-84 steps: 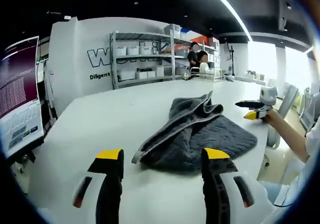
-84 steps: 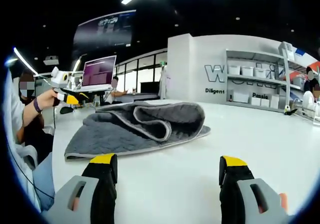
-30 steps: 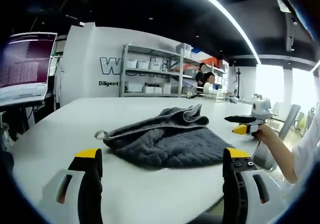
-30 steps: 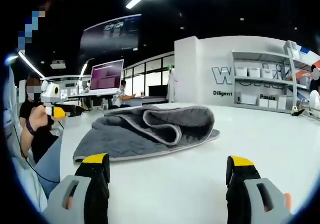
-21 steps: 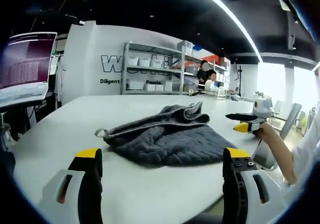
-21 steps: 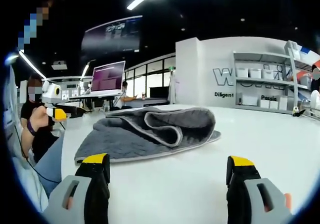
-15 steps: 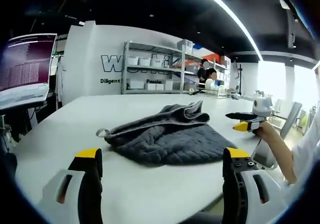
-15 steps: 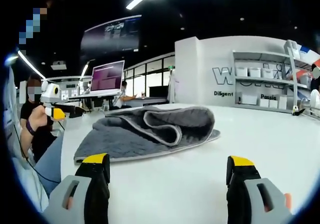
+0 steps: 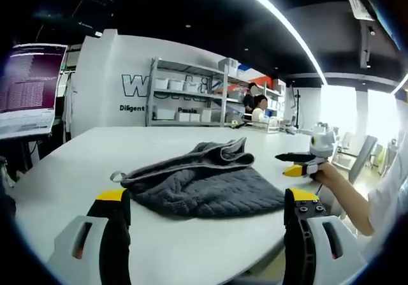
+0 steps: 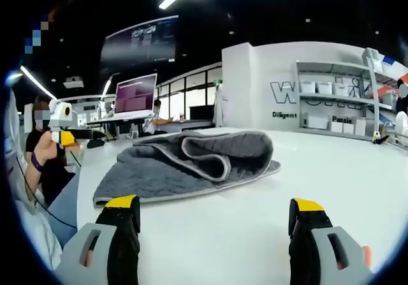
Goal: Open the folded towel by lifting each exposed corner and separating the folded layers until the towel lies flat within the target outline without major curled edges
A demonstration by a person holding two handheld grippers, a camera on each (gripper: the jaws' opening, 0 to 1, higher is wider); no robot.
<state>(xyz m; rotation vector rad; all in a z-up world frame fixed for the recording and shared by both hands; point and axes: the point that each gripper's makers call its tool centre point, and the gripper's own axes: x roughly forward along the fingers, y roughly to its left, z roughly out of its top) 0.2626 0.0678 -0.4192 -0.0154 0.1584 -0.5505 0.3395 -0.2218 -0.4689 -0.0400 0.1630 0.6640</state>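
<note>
We see both tongs, left (image 9: 207, 199) and right (image 10: 213, 207), spread wide and holding nothing. Ahead of them, well apart, the grey quilted towel (image 10: 185, 164) lies rumpled on the white desk (image 10: 255, 215), its top layer folded over. Since before, the towel lies unchanged.

Left gripper (image 9: 207, 199) sits low and level, jaws spread wide, nothing between them. Right gripper (image 10: 214, 207) is the same deal, jaws wide apart and empty. In the left gripper view you can see a hand (image 9: 326, 175) gripping the right gripper off to the side.
</note>
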